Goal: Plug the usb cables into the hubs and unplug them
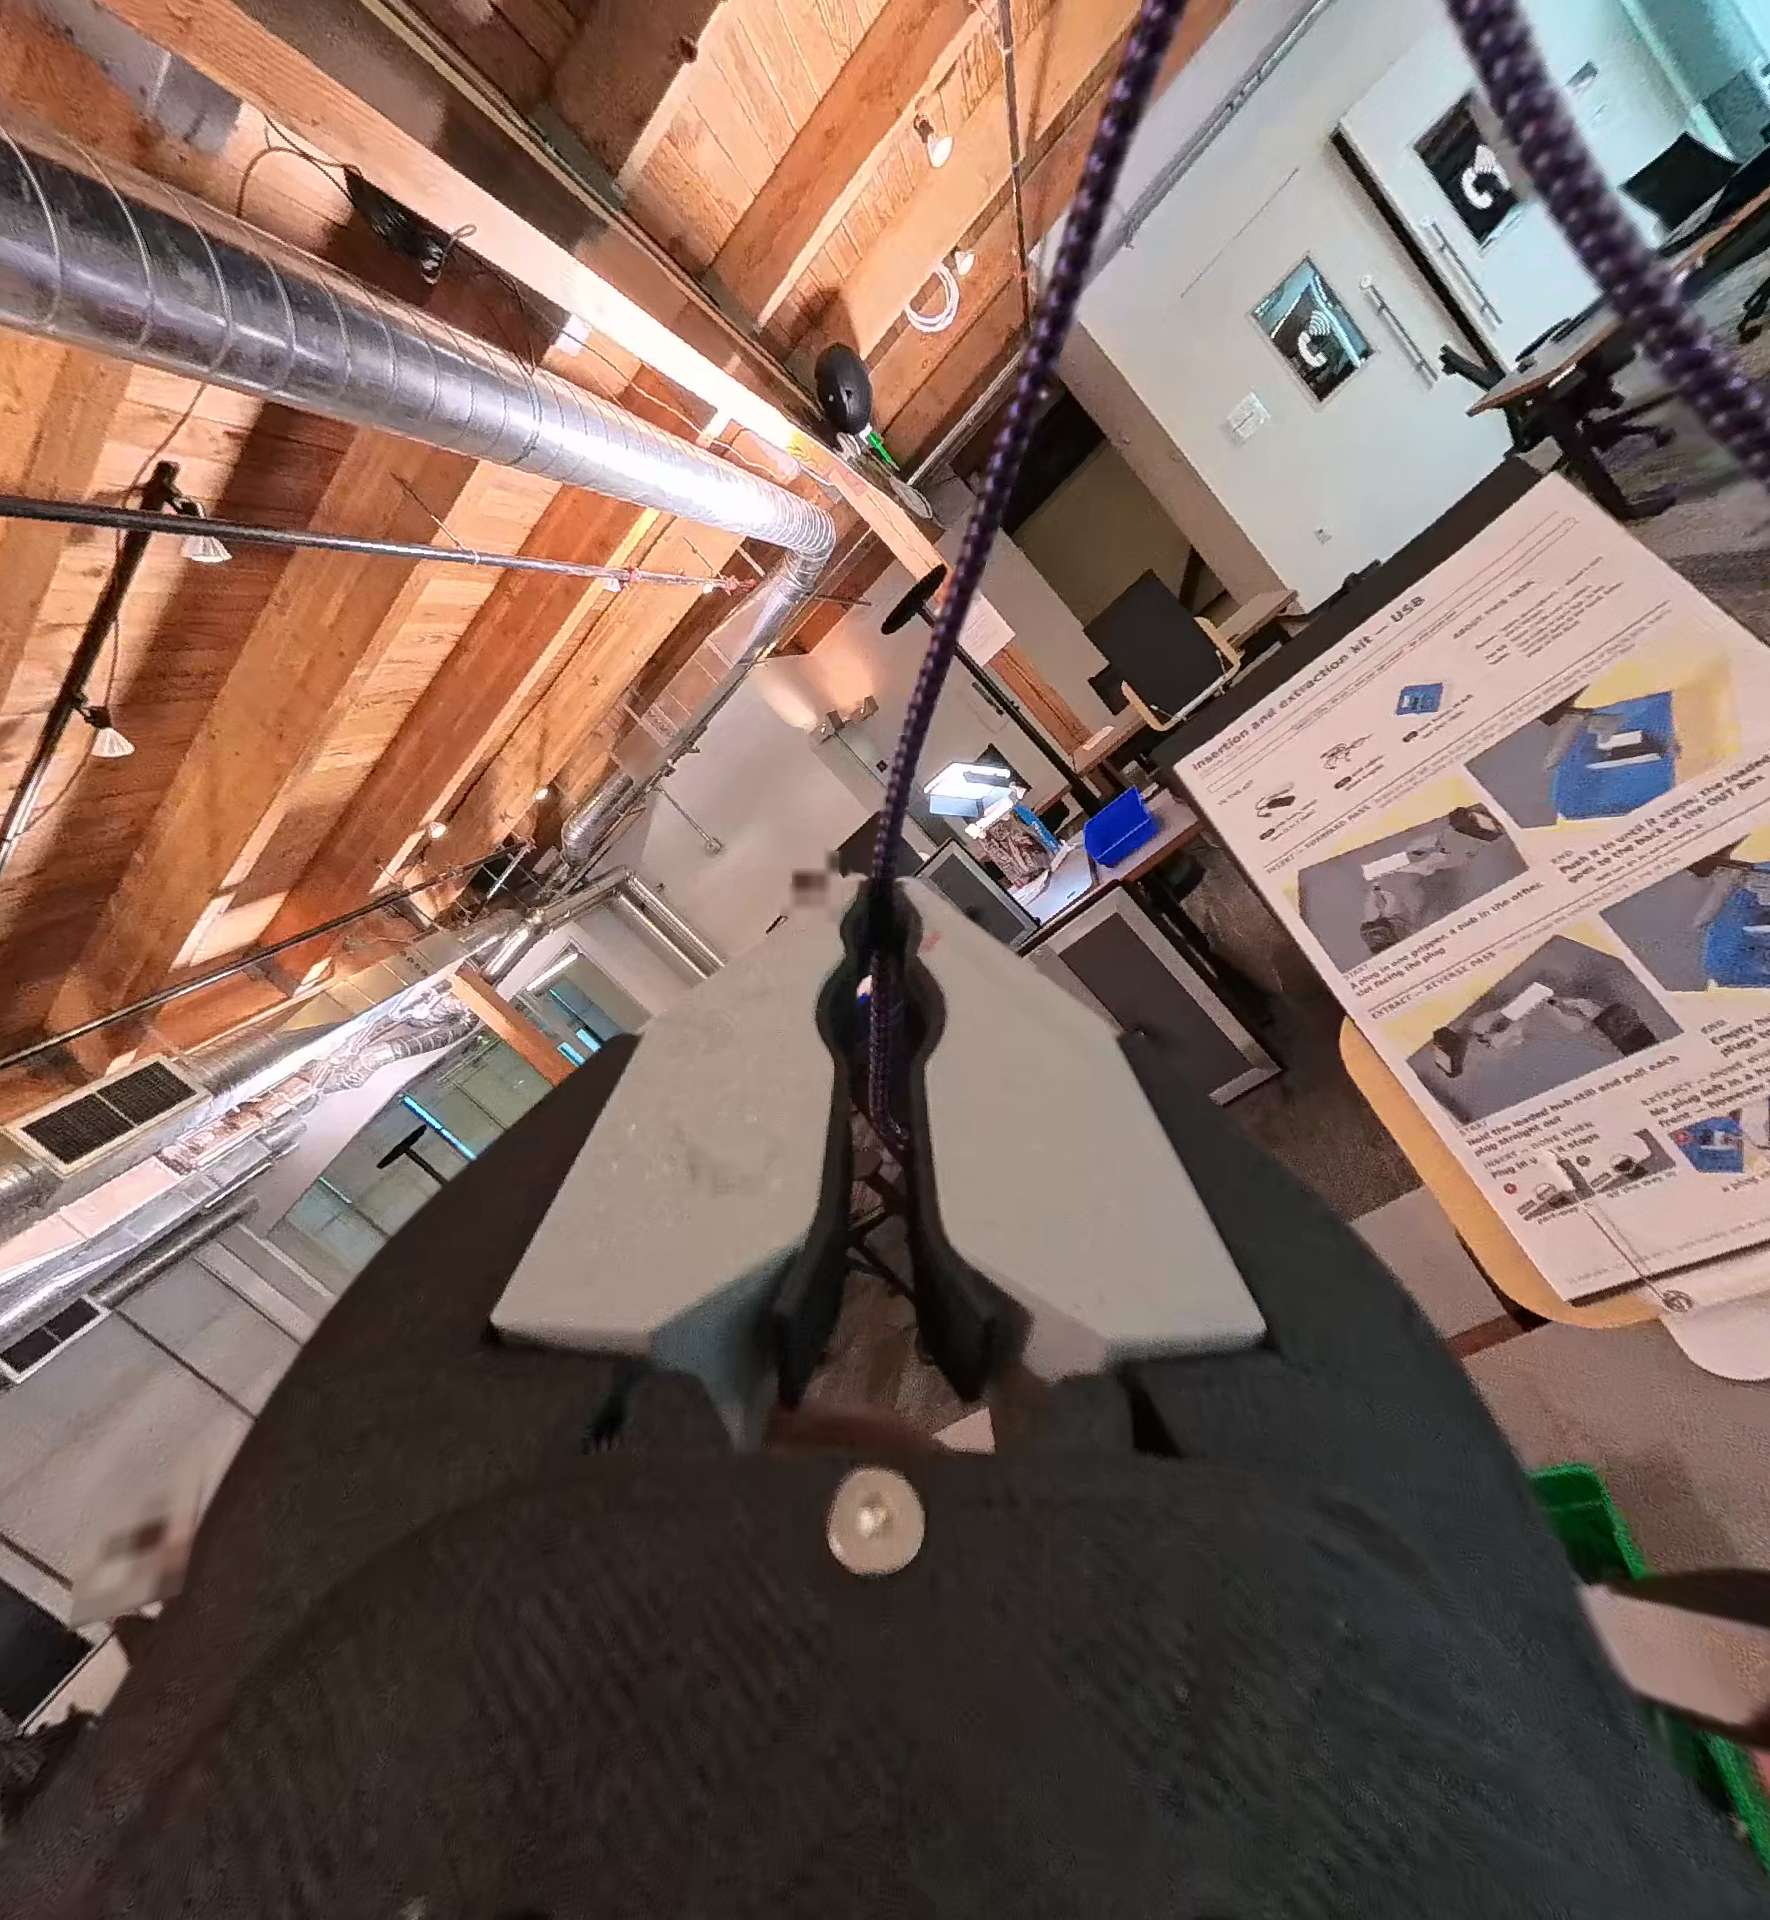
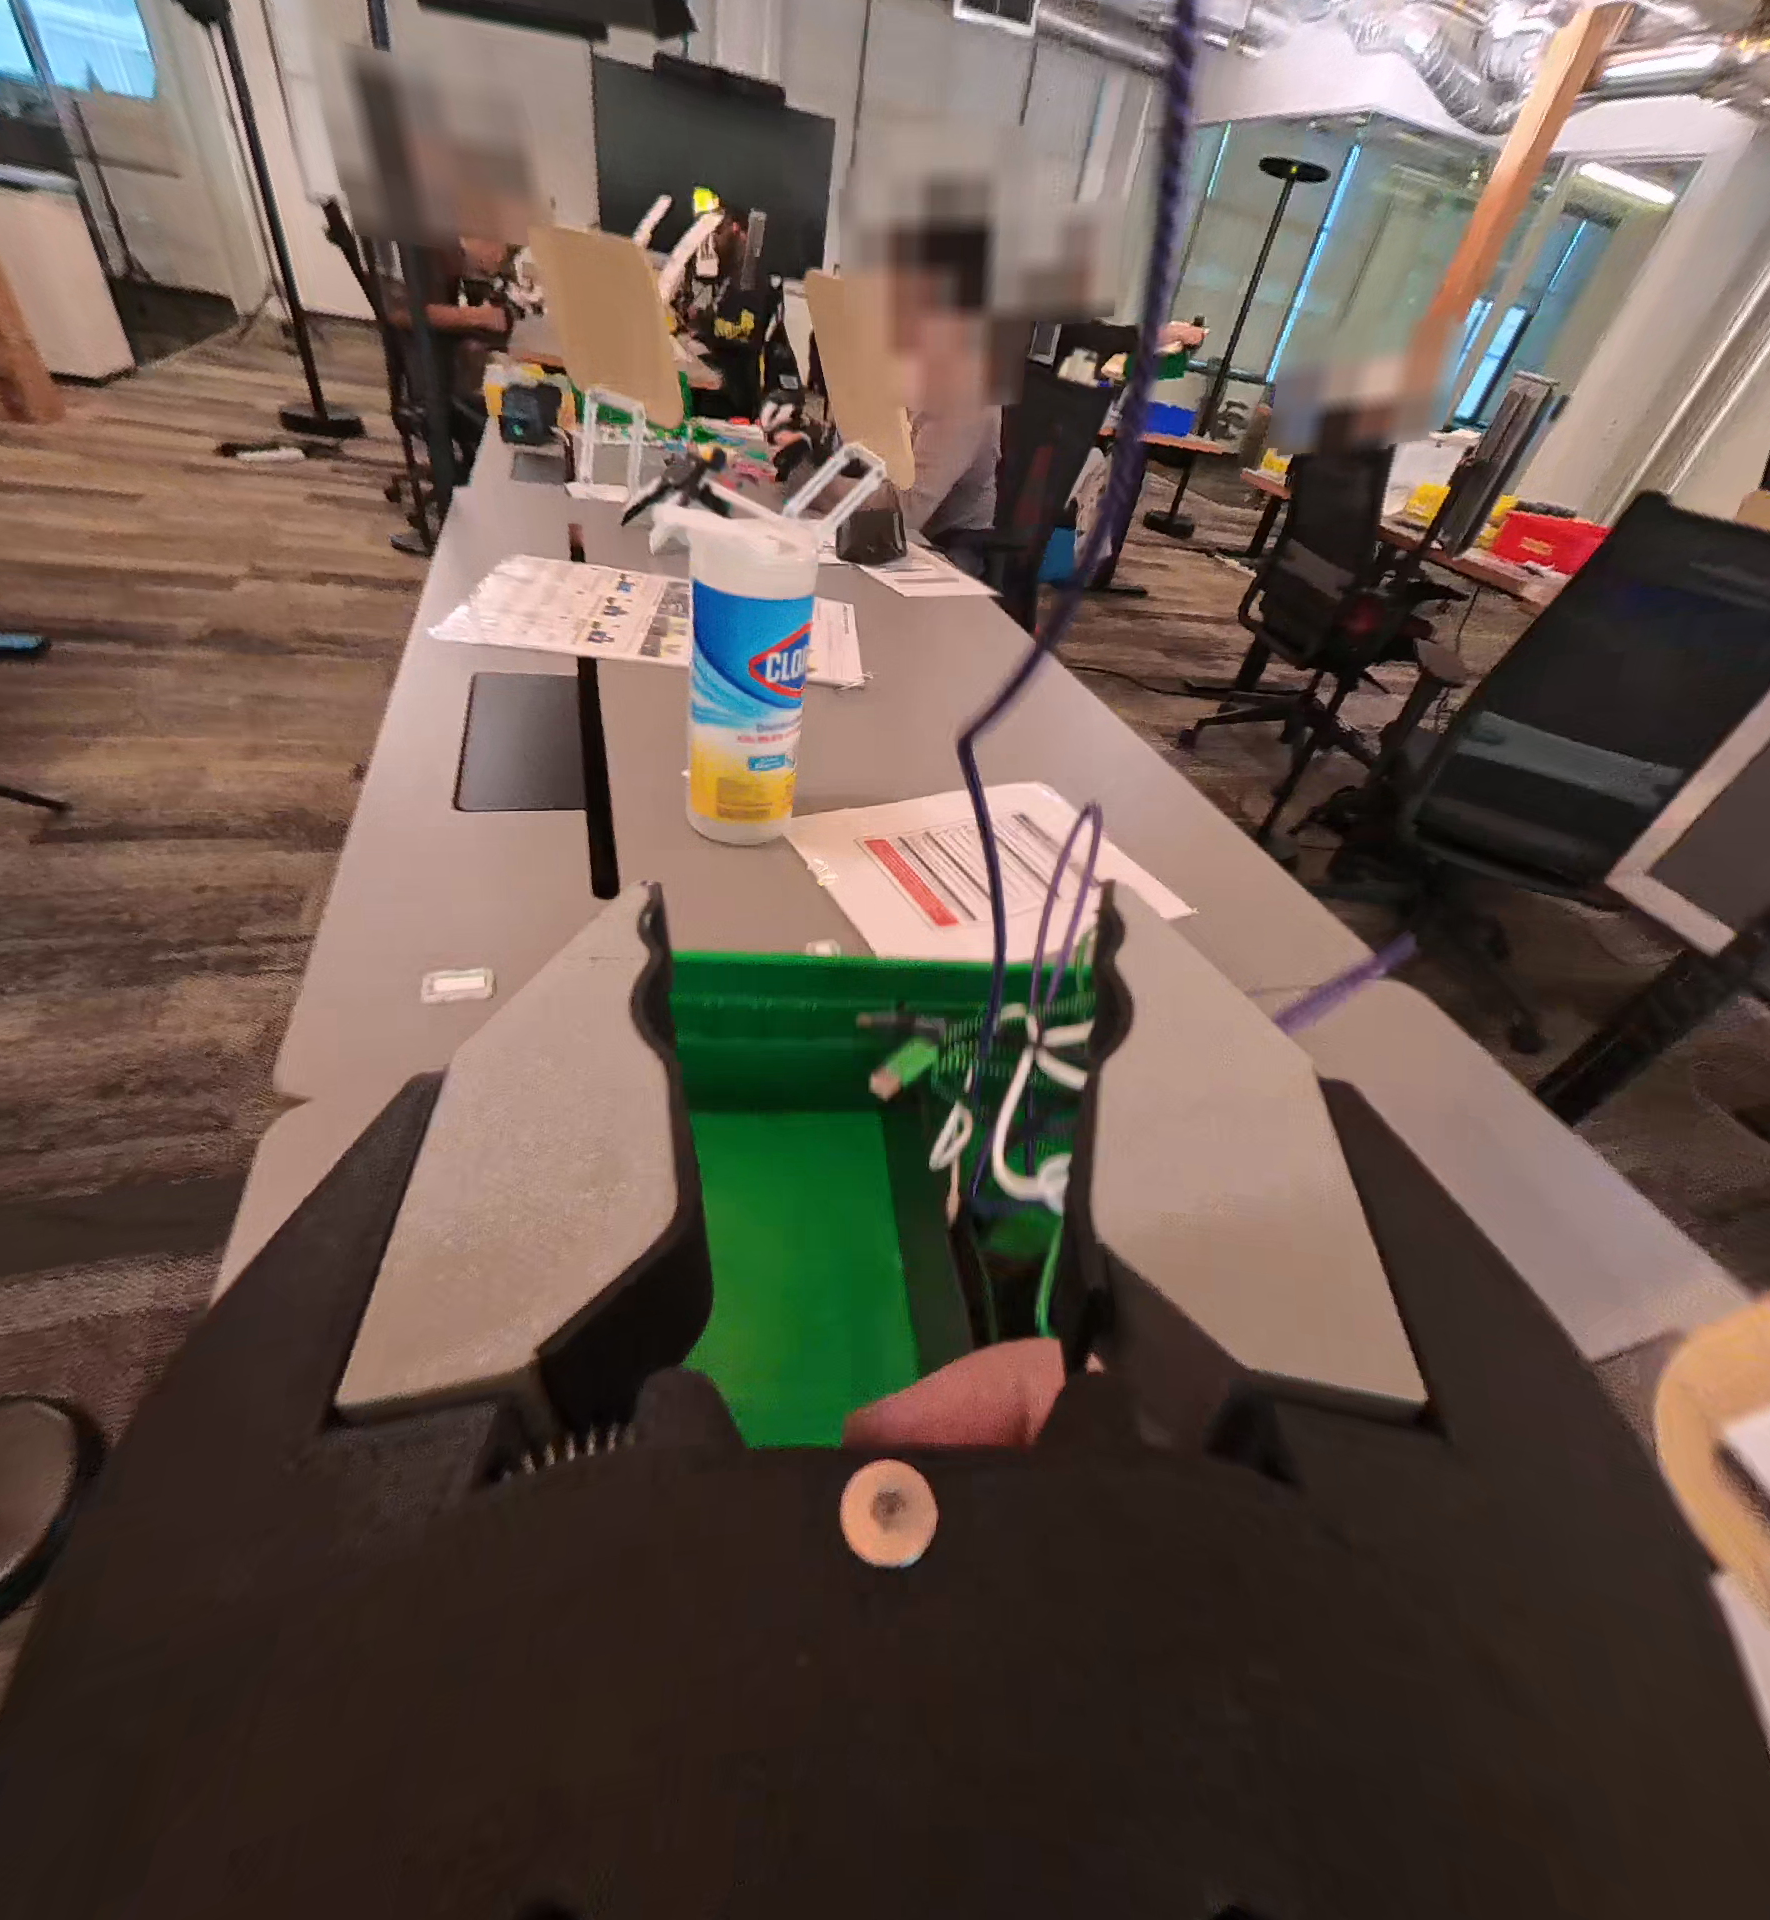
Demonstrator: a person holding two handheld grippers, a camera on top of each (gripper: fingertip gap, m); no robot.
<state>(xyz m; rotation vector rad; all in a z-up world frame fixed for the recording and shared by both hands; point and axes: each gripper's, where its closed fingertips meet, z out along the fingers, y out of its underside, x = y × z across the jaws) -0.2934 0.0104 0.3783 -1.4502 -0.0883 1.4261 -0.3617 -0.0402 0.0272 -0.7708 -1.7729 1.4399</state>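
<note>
Bin (image 2: pixel 787 1226) on worktop (image 2: pixel 507 862), directly ahead of right gripper (image 2: pixel 886 935). USB cables (image 2: pixel 1006 1091) piled in bin's right part. Wipes canister (image 2: pixel 746 686) behind bin; paper sheet (image 2: pixel 974 862) right of canister. Braided cable (image 1: pixel 886 997) between left gripper (image 1: pixel 881 914) jaws, running upward; instruction sheet (image 1: pixel 1587 904) to right.

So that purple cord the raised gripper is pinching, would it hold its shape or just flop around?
Probably floppy: the purple braided cable sags in a long curve from the left gripper, shut on it, down to the green bin. It looks light, hanging from one pinch. The kink midway suggests it keeps some bend.
</note>
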